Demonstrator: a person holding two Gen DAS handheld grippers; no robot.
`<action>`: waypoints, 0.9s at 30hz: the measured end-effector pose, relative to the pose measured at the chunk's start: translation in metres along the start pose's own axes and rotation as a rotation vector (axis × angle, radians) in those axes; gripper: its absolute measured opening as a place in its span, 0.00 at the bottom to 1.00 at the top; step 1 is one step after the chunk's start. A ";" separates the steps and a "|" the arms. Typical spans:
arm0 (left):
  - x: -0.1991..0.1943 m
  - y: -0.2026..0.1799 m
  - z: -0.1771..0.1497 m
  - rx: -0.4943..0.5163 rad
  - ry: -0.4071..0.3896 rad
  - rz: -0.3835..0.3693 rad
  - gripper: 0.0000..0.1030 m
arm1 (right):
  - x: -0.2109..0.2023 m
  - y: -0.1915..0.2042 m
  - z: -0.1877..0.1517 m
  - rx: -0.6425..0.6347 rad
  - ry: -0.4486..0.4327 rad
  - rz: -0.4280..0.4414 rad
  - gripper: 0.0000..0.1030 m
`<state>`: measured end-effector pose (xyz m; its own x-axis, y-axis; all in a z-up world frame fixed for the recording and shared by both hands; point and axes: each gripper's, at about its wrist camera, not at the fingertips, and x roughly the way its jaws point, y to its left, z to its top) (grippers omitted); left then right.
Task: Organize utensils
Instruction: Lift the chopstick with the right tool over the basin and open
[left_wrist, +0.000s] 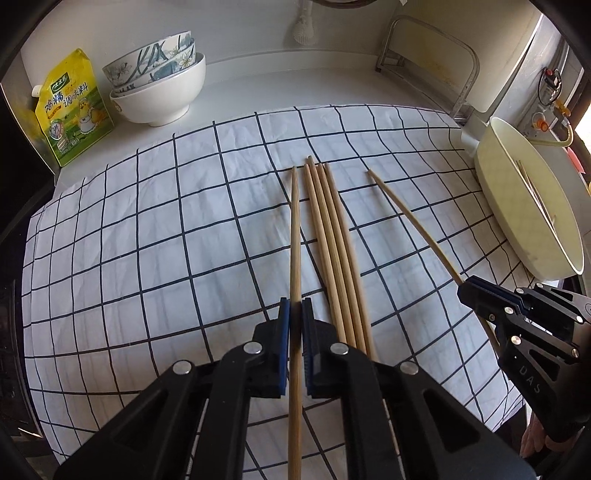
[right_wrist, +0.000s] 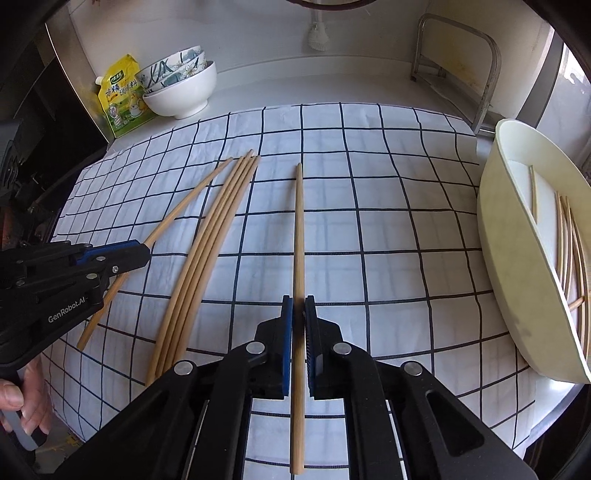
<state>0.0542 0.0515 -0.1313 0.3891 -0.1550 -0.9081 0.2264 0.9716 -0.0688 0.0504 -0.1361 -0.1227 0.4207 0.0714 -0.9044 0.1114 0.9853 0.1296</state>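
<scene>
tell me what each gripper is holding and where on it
Left gripper is shut on one chopstick, right gripper on another chopstick, each clamped partway along the shaft, nearer its thick end.

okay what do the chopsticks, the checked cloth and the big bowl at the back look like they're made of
Chopsticks: likely bamboo or wood, matt tan with faint grain. Cloth: woven fabric, probably cotton, creased and wrinkled, white with dark grid lines. Bowl: probably glazed ceramic, smooth glossy white with soft highlights.
</scene>
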 end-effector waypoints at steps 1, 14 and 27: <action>-0.004 -0.002 0.001 0.006 -0.005 -0.002 0.07 | -0.004 0.000 0.001 0.001 -0.006 0.003 0.06; -0.048 -0.032 0.026 0.050 -0.084 -0.057 0.07 | -0.059 -0.026 0.009 0.054 -0.109 0.018 0.06; -0.093 -0.078 0.057 0.111 -0.185 -0.131 0.07 | -0.116 -0.068 0.012 0.115 -0.230 -0.004 0.06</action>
<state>0.0514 -0.0201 -0.0174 0.5043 -0.3187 -0.8026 0.3787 0.9169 -0.1262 0.0046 -0.2132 -0.0219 0.6124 0.0169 -0.7904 0.2095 0.9606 0.1829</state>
